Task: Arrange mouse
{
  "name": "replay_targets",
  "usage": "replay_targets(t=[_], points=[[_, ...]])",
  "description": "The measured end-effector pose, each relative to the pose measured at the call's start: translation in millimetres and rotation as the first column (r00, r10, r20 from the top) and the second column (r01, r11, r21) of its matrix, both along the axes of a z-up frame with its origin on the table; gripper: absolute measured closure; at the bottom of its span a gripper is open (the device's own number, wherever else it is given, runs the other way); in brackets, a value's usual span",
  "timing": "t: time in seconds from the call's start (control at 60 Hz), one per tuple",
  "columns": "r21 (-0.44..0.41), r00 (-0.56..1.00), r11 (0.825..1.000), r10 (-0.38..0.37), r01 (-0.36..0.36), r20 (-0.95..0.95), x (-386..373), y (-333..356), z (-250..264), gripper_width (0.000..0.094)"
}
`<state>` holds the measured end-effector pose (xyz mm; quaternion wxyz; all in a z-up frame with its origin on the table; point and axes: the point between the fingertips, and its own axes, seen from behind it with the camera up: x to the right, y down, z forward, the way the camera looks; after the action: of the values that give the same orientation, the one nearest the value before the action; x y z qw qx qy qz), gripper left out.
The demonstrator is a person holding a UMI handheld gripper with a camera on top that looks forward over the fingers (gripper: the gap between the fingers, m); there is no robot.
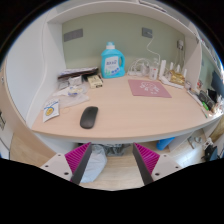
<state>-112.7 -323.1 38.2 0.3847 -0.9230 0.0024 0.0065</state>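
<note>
A dark grey mouse [89,116] lies on the light wooden desk [125,118], left of the middle and near the front edge. A pink mouse mat [149,88] lies flat further back to the right. My gripper [112,165] is well short of the desk, below its front edge. Its fingers with magenta pads [78,156] stand wide apart with nothing between them. The mouse is beyond the fingers, slightly left.
A blue detergent bottle [113,62] stands at the back of the desk. Small items [76,80] lie at the back left, a packet [51,111] at the front left, bottles [170,72] at the back right. Wooden floor and a pale bag [92,166] lie under the desk.
</note>
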Motion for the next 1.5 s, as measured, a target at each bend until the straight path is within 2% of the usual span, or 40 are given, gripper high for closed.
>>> replay_targets(t=[0.167, 0.367, 0.433, 0.45, 0.533, 0.767, 0.833, 0.9, 0.95, 1.017, 1.05, 1.15, 1.217, 1.267, 1.3, 1.383, 1.4, 1.433, 1.5], points=[[0.058, 0.999, 0.998, 0.005, -0.003, -0.032, -76, 71, -16, 0.0085], [0.072, 0.999, 0.997, -0.042, 0.041, 0.018, -88, 142, -46, 0.0125], [0.052, 0.999, 0.998, -0.044, 0.043, 0.02, -91, 151, -58, 0.0183], [0.071, 0.999, 0.997, -0.044, 0.042, 0.029, -91, 156, -55, 0.0207], [0.077, 0.998, 0.996, -0.038, 0.035, 0.042, -94, 163, -57, 0.0456], [0.067, 0.999, 0.998, -0.001, -0.003, 0.055, -99, 164, -56, 0.059], [0.064, 1.0, 0.998, 0.013, -0.014, 0.022, -101, 165, -49, 0.0588], [0.103, 0.999, 0.994, 0.037, -0.035, -0.018, -103, 170, -20, 0.0589], [0.148, 0.997, 0.987, 0.063, -0.055, -0.051, -101, 176, 14, 0.0589], [0.238, 0.99, 0.969, 0.097, -0.07, -0.106, -95, 192, 73, 0.0588], [0.286, 0.987, 0.954, 0.12, -0.085, -0.106, -91, 206, 104, 0.0588], [0.428, 0.985, 0.896, 0.16, -0.114, -0.072, -49, 252, 183, 0.0588], [0.47, 0.988, 0.878, 0.139, -0.09, -0.072, -5, 292, 205, 0.0588], [0.475, 0.991, 0.878, 0.108, -0.057, -0.081, 38, 324, 208, 0.0589], [0.459, 0.995, 0.888, 0.076, -0.035, -0.071, 68, 346, 203, 0.059], [0.376, 0.998, 0.926, -0.001, 0.022, -0.057, 143, 391, 151, 0.0592], [0.367, 0.998, 0.93, -0.009, 0.028, -0.054, 156, 397, 132, 0.0593], [0.307, 0.998, 0.951, -0.028, 0.041, -0.049, 178, 410, 104, 0.0593], [0.219, 0.999, 0.975, -0.048, 0.051, -0.018, 213, 423, 47, 0.0594]])
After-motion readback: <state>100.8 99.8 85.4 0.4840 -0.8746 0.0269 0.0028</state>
